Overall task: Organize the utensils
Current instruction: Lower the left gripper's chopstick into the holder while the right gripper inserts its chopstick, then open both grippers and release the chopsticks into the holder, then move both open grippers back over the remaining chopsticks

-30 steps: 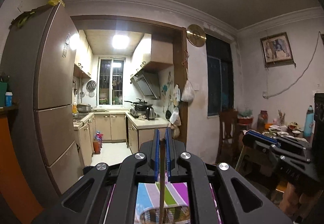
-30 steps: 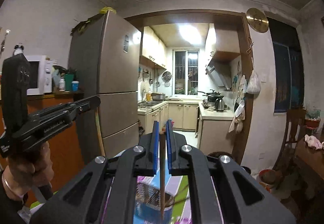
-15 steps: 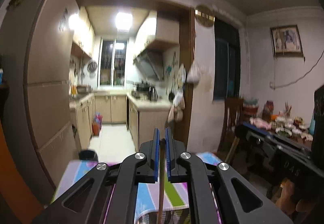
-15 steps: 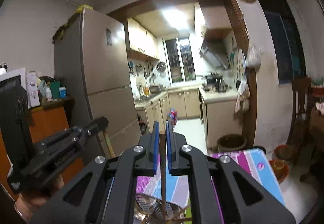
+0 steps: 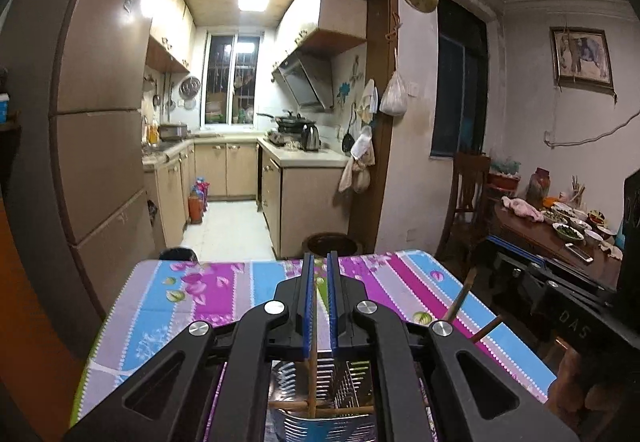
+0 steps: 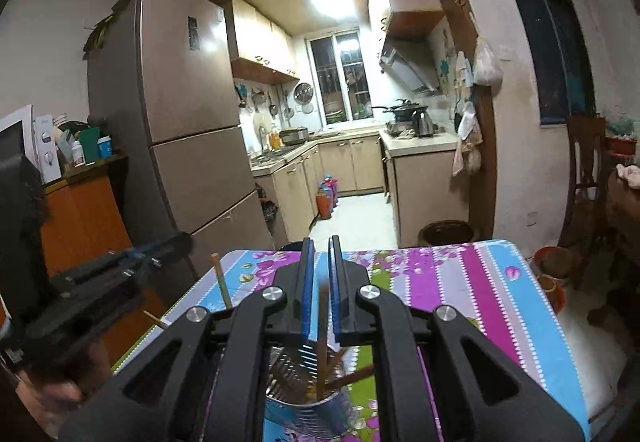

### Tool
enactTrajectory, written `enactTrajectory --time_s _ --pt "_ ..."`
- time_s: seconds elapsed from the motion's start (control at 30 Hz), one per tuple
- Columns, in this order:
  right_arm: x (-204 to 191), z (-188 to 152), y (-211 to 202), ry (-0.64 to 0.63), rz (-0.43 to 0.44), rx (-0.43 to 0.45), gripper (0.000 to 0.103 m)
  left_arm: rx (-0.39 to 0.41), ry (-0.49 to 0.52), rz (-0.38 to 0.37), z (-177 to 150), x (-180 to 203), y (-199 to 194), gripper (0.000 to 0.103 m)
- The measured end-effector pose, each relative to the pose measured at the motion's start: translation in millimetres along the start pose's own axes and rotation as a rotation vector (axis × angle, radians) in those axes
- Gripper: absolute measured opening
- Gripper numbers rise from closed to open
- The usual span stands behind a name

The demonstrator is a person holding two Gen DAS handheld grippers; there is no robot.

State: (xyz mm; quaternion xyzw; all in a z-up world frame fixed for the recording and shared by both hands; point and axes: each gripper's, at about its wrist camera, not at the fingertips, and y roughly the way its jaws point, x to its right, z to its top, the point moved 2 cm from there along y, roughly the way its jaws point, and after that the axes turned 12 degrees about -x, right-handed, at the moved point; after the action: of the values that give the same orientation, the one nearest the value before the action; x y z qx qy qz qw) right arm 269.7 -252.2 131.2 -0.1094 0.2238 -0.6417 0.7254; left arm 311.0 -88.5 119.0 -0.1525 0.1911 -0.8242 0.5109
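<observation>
My left gripper (image 5: pixel 320 257) is shut on a wooden chopstick (image 5: pixel 313 346) that hangs straight down between the blue pads. Its lower end is inside a slotted metal utensil holder (image 5: pixel 344 374), where other chopsticks lie crossed. My right gripper (image 6: pixel 320 243) is likewise shut on a chopstick (image 6: pixel 322 326) whose tip dips into the same holder (image 6: pixel 290 370). The holder stands on a table with a striped floral cloth (image 5: pixel 200 294). In the right wrist view the left gripper (image 6: pixel 176 244) appears at the left, a hand below it. In the left wrist view the right gripper (image 5: pixel 486 242) appears at the right.
A tall fridge (image 6: pixel 188 138) and an orange cabinet (image 6: pixel 80 218) stand left of the table. Beyond its far edge are a brown pot (image 5: pixel 330 244) on the floor and the kitchen doorway. A wooden chair (image 5: pixel 468 194) and a dining table (image 5: pixel 532 238) with dishes are at the right.
Both grippers have sunk and tipped downward. The striped table has come fully into view, and both chopsticks have dropped lower into the holder.
</observation>
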Motion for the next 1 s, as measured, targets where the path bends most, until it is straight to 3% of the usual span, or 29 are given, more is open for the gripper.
enactTrajectory --time_s 0.13,0.23,0.27,0.3,0.33,0.37,0.43,0.5,0.6,0.7,0.8,1.0 --pt "11 7 -24 0.015 -0.014 0.033 0.007 0.046 0.001 0.030 7 -1 -31 0.007" --pt "18 7 -67 -0.003 -0.038 0.098 0.008 0.107 0.009 0.077 4 -2 -73 0.008" --pt "19 5 -82 -0.011 -0.039 0.115 0.011 0.138 0.022 0.111 -2 -1 -95 0.016" --pt "22 3 -95 -0.019 -0.044 0.128 0.027 0.162 0.032 0.136 -9 1 -112 0.033" --pt "22 -5 -117 -0.030 -0.050 0.154 0.052 0.201 0.048 0.178 -21 3 -135 0.044" --pt "23 -14 -138 -0.035 -0.055 0.187 0.062 0.226 0.060 0.199 -29 6 -150 0.064" --pt "22 -38 -175 -0.052 -0.065 0.227 0.067 0.277 0.091 0.245 -54 13 -184 0.083" --pt "19 -63 -200 -0.074 -0.094 0.223 0.076 0.286 0.128 0.295 -82 24 -212 0.092" --pt "14 -97 -227 -0.085 -0.114 0.228 0.097 0.255 0.182 0.348 -119 36 -240 0.098" --pt "10 -131 -245 -0.043 -0.107 0.209 0.098 0.185 0.175 0.322 -153 38 -255 0.098" --pt "8 -165 -245 0.024 -0.084 0.171 0.098 0.040 0.121 0.233 -188 32 -251 0.098" --pt "-8 -231 -219 0.090 -0.114 -0.032 0.098 -0.132 0.006 0.231 -250 24 -234 0.098"
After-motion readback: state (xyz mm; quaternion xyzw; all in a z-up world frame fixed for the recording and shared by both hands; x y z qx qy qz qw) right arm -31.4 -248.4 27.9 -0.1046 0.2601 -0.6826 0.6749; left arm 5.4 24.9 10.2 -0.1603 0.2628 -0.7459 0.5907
